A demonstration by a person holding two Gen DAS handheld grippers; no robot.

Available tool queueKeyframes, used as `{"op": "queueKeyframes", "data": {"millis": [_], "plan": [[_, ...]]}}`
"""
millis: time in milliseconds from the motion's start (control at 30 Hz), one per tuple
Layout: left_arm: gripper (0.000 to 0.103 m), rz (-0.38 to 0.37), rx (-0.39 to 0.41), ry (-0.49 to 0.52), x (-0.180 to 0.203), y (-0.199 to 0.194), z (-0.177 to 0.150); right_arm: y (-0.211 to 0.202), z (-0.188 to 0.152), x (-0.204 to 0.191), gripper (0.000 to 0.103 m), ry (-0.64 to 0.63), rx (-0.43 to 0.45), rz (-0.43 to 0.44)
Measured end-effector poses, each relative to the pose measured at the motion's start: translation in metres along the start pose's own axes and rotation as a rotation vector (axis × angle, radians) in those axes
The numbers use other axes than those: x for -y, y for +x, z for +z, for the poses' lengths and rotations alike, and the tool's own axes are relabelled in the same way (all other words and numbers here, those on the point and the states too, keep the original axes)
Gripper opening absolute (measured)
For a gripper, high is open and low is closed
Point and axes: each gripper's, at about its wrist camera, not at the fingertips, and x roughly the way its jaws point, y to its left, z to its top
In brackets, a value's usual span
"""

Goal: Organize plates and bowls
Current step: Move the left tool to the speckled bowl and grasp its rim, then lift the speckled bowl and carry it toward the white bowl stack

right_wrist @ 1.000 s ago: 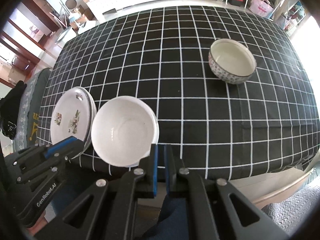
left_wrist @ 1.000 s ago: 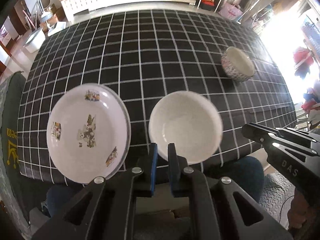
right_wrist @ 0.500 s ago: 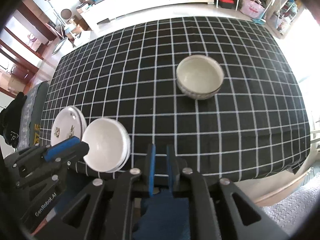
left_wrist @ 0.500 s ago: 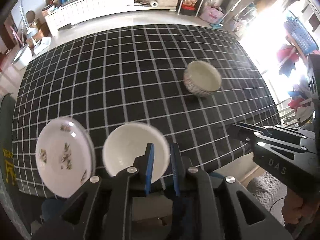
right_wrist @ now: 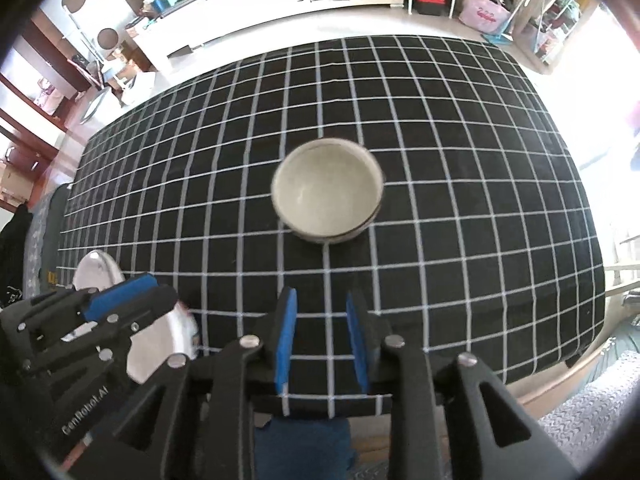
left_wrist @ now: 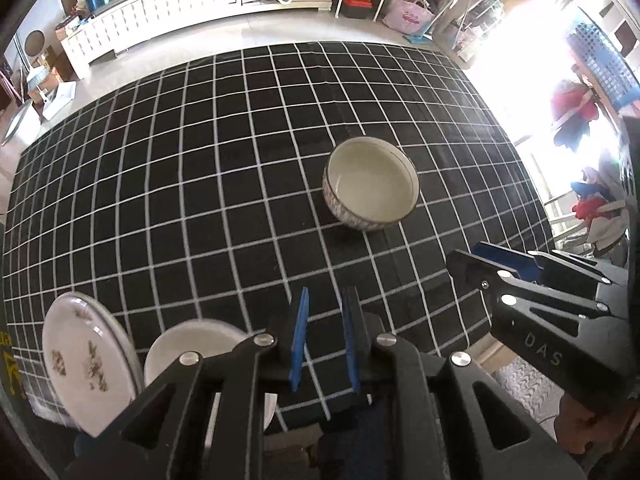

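A patterned bowl (left_wrist: pixel 370 184) stands alone on the black grid tablecloth (left_wrist: pixel 200 160), ahead and slightly right of my left gripper (left_wrist: pixel 325 336). That gripper's blue pads stand a narrow gap apart with nothing between them. At the near left lie a white bowl (left_wrist: pixel 192 344) and a flowered plate (left_wrist: pixel 84 364), side by side. In the right wrist view the patterned bowl (right_wrist: pixel 326 196) is straight ahead of my right gripper (right_wrist: pixel 320 320), whose jaws are opening and hold nothing. The left gripper (right_wrist: pixel 162 288) partly hides the white bowl (right_wrist: pixel 168 340) and the plate (right_wrist: pixel 96 276). The right gripper (left_wrist: pixel 474 256) shows at the right.
The table's near edge runs just under both grippers. Beyond the far edge are a bare floor, a long white cabinet (left_wrist: pixel 160 12) and a pink bag (left_wrist: pixel 408 20). A blue basket (left_wrist: pixel 600 64) hangs at the bright right side.
Both grippers have moved right along the near edge, away from the plate and white bowl and towards the patterned bowl. Both pairs of jaws have parted from shut, the right wider.
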Motion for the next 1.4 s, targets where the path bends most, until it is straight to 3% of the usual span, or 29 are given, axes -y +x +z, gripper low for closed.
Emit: {"op": "queueKeyframes", "data": {"millis": [233,900,1233,1400], "plan": [[0.015,0.026,-0.035,0.023,0.010,0.039,0.030,0.031,0.024,0.022,0.045,0.041,-0.024,-0.006],[0.015,0.031,-0.057,0.054,0.012,0.113,0.084,0.082,0.062,0.037,0.045,0.060,-0.012,-0.029],[0.015,0.048,-0.068,0.050,0.019,0.132,0.087,0.092,0.061,0.040,0.015,0.082,-0.016,-0.021],[0.011,0.080,-0.068,0.067,0.022,0.136,0.081,0.092,0.058,0.042,0.013,0.098,-0.017,-0.015]]}}
